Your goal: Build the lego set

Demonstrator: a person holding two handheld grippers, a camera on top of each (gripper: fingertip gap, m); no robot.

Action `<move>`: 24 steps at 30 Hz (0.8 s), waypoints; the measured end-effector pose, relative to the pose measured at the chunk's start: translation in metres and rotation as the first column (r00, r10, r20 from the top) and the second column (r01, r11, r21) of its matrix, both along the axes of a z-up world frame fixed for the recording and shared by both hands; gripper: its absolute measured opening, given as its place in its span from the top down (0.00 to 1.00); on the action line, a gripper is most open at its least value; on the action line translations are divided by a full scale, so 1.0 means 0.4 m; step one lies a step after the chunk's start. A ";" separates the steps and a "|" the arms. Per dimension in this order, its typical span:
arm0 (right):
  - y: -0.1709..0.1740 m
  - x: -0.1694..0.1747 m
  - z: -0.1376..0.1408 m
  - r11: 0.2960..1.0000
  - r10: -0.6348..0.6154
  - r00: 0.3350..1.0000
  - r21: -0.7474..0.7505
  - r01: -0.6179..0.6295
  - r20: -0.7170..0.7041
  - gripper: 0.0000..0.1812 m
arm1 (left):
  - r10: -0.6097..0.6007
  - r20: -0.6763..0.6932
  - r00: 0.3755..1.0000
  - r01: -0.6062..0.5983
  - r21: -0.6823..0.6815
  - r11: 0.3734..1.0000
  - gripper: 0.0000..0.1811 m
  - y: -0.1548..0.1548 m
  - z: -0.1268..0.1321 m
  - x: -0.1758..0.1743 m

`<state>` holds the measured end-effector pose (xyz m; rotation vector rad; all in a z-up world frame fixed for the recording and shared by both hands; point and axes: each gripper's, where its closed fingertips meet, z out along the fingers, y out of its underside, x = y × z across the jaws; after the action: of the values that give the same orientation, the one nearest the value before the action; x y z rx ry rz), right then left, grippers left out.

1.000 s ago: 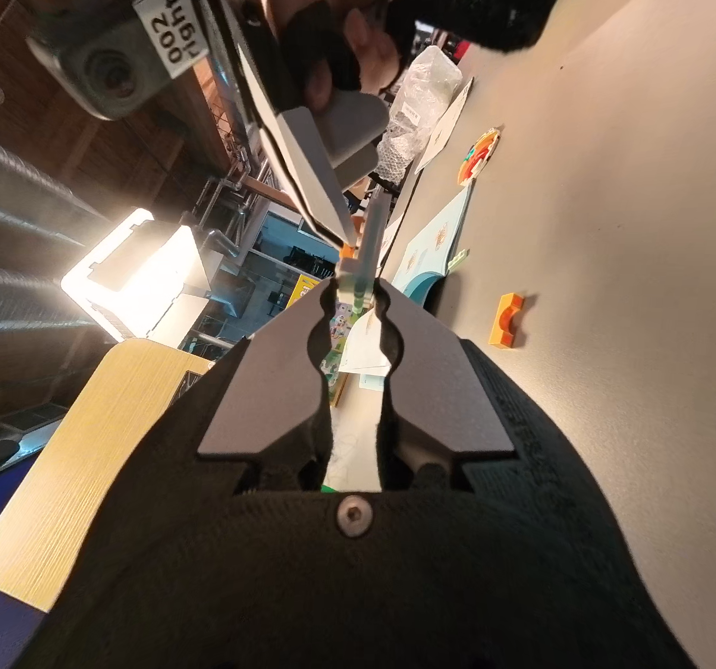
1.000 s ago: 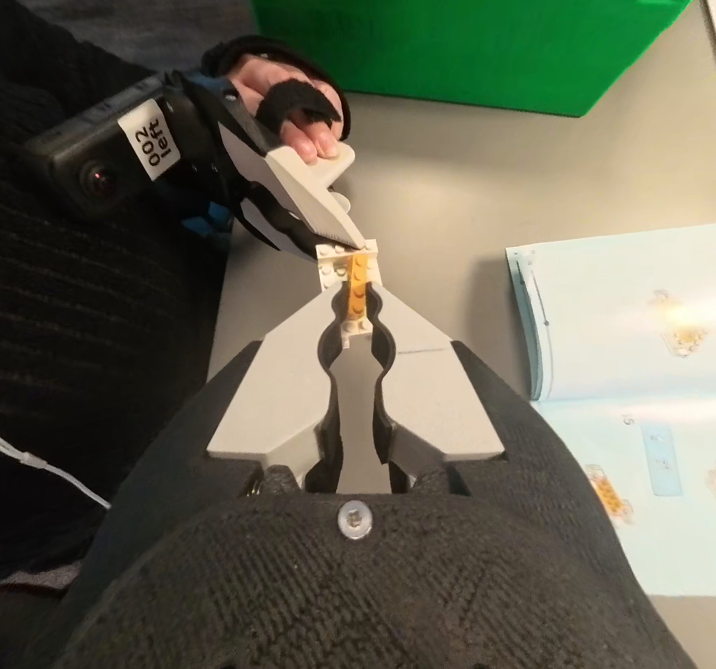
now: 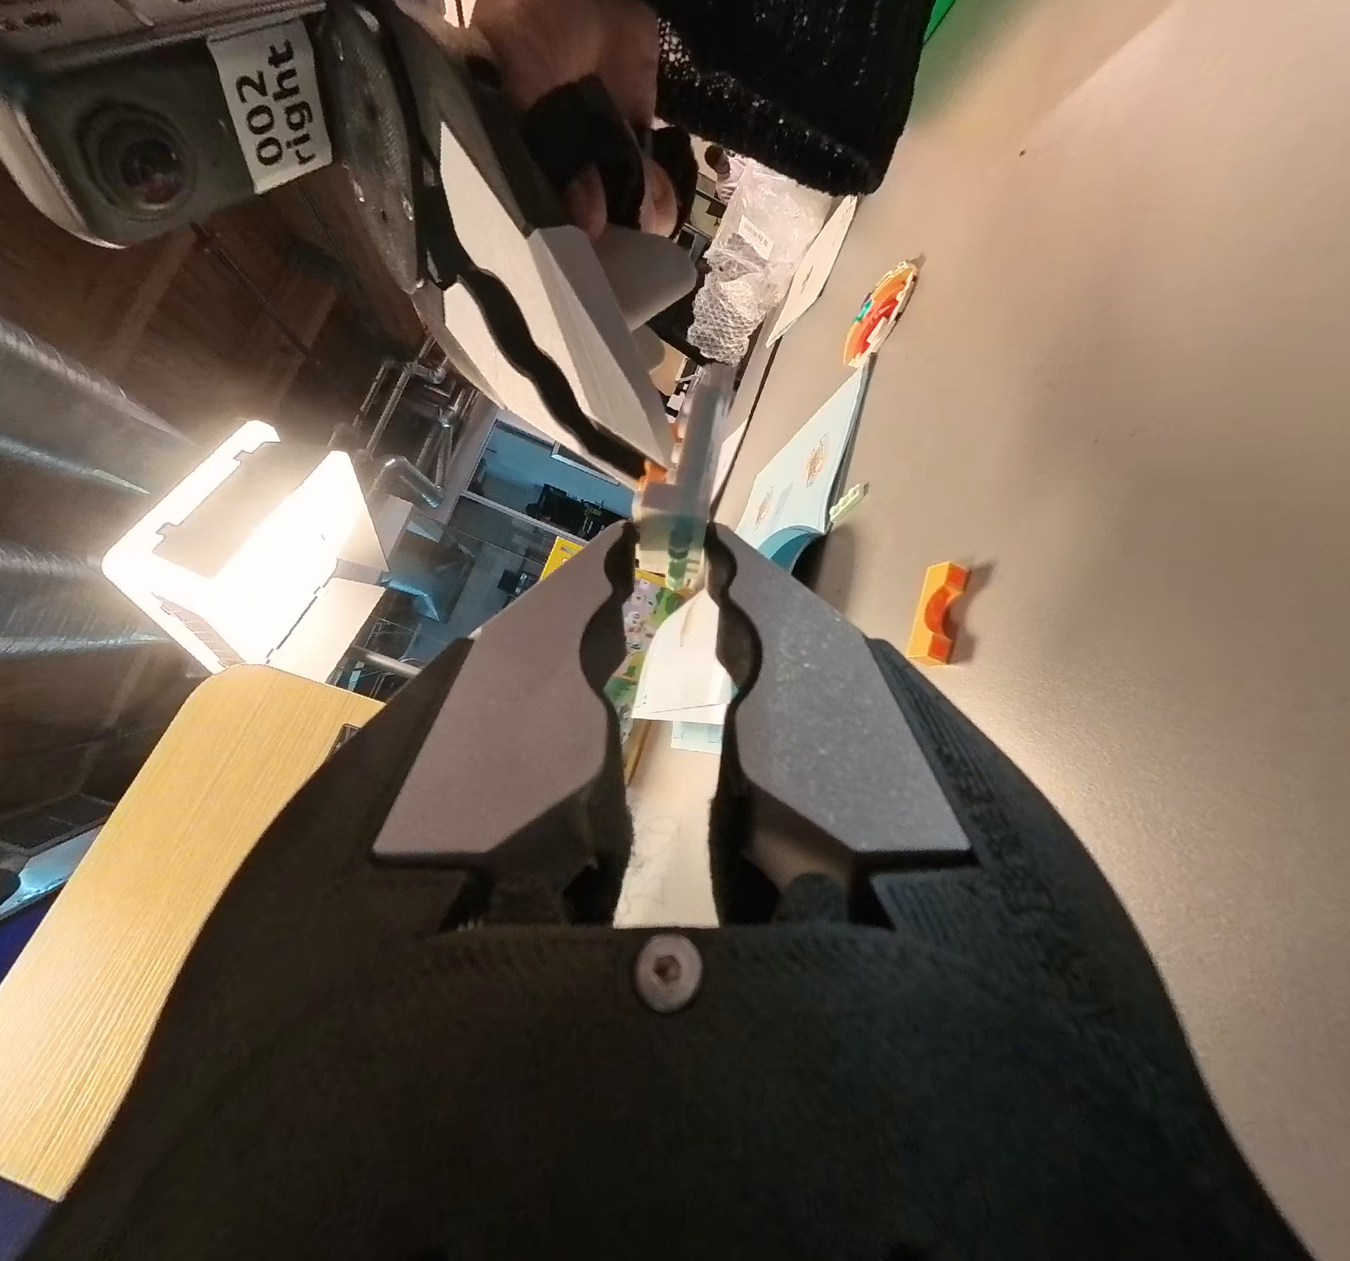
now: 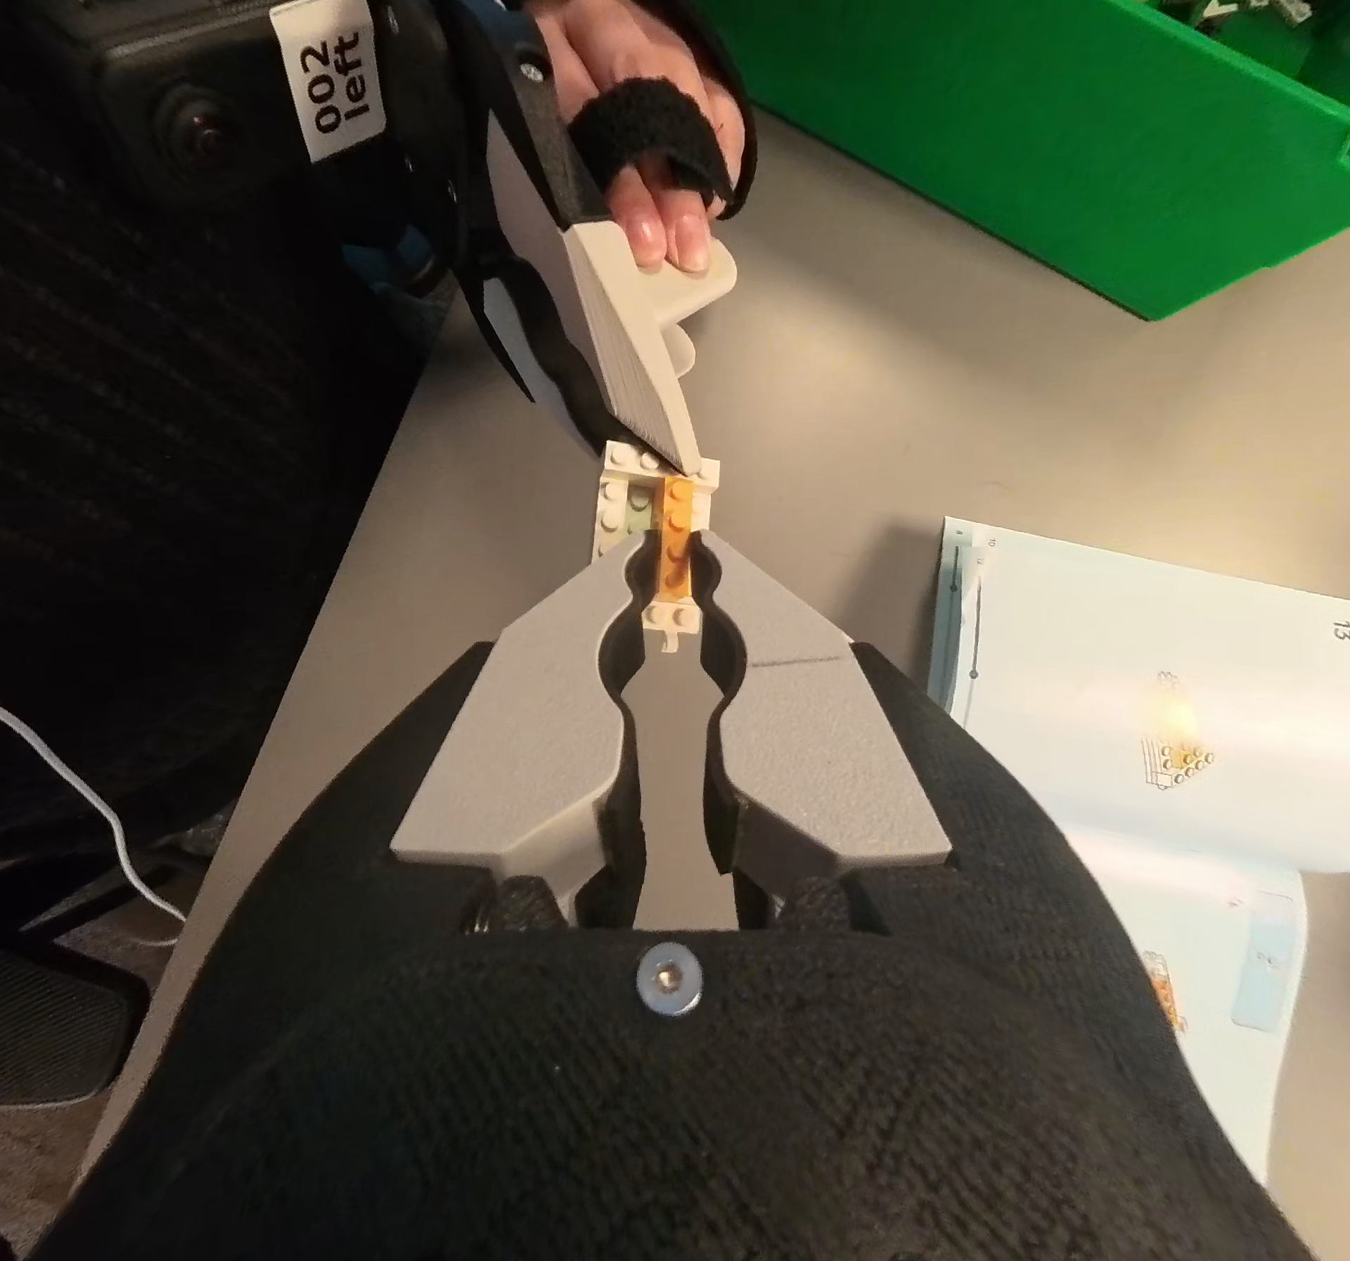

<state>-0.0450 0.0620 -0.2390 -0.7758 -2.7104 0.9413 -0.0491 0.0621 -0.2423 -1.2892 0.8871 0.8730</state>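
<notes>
From the right wrist view, the left tool (image 4: pixel 661 455) is clamped on the far edge of the small white lego build (image 4: pixel 643 503), held above the grey surface (image 4: pixel 840 379); the right tool (image 4: pixel 670 554) grips its orange strip (image 4: pixel 676 554); rightward lie the open instruction booklet (image 4: pixel 1139 700) and green bin (image 4: pixel 986 72).

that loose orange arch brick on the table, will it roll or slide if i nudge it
The orange arch brick probably slides rather than rolls: its outer faces look flat and it lies flat on the smooth table. It looks small, rigid plastic, so likely light and easily knocked away.
</notes>
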 end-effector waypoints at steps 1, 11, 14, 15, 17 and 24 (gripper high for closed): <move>0.000 0.000 0.000 1.000 -0.002 1.000 0.000 0.002 0.001 0.96 | 0.001 0.000 1.000 -0.001 0.000 1.000 0.90 0.000 0.000 0.000; 0.003 -0.004 0.034 1.000 0.008 0.984 0.020 -0.004 -0.176 0.84 | 0.025 0.010 1.000 -0.026 0.003 1.000 0.90 0.002 0.002 -0.013; -0.005 -0.005 0.039 0.990 0.066 0.927 0.137 -0.016 -0.368 0.67 | 0.048 0.021 0.999 -0.048 -0.006 0.999 0.90 0.006 0.000 -0.025; 0.000 -0.008 0.027 0.974 0.103 0.900 0.228 -0.004 -0.424 0.63 | 0.053 0.021 0.998 -0.053 -0.005 0.999 0.90 0.007 0.000 -0.027; 0.006 -0.012 0.000 0.912 0.198 0.839 0.409 0.032 -0.507 0.59 | 0.053 0.024 0.998 -0.053 -0.012 0.999 0.90 0.009 -0.003 -0.027; 0.051 -0.043 -0.043 0.712 0.324 0.722 0.660 0.239 -0.612 0.74 | 0.057 0.035 0.998 -0.056 -0.016 0.998 0.90 0.009 -0.003 -0.029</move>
<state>-0.0621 0.0822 -0.2561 -0.1162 -2.0899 0.0543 -0.0605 0.0659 -0.2434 -1.3444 0.8341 0.8867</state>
